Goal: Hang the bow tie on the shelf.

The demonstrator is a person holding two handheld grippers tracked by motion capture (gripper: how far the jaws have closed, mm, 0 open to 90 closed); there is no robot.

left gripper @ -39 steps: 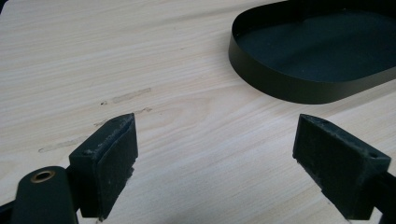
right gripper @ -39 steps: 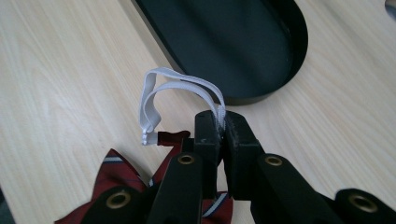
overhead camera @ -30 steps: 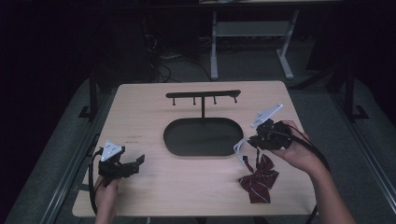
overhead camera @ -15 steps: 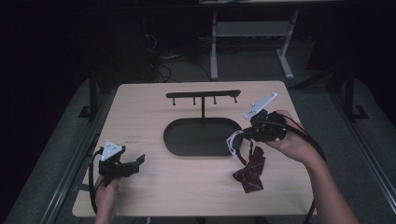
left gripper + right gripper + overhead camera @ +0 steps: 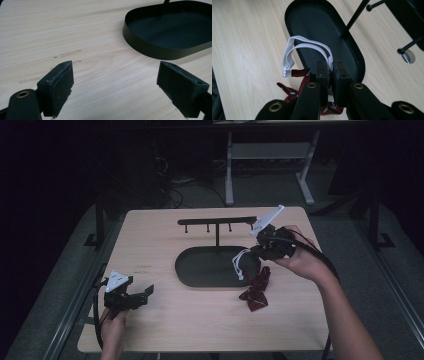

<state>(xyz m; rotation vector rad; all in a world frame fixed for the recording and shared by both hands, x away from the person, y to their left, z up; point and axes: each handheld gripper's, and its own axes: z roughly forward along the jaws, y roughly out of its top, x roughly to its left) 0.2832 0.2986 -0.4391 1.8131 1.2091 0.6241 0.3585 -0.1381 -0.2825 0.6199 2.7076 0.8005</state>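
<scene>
In the high view, the right gripper (image 5: 257,251) pinches the white elastic strap (image 5: 240,263) of a dark red bow tie (image 5: 255,290), which hangs down to the table (image 5: 200,320) just right of the black oval tray (image 5: 190,270). The hook rack (image 5: 220,221) stands behind, nearer this hand. The left gripper (image 5: 142,294) rests well apart.

In the left gripper view its fingers (image 5: 58,85) gape, empty.

In the right gripper view the fingers (image 5: 323,72) clamp the strap. No writing is legible.

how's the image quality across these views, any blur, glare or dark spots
High view: table evenly lit, surroundings nearly black, right gripper slightly soft. Left gripper view: wood grain sharp, near fingers a bit soft, no glare. Right gripper view: white strap crisp, dull sheen on the tray, closest fingers blurred.
</scene>
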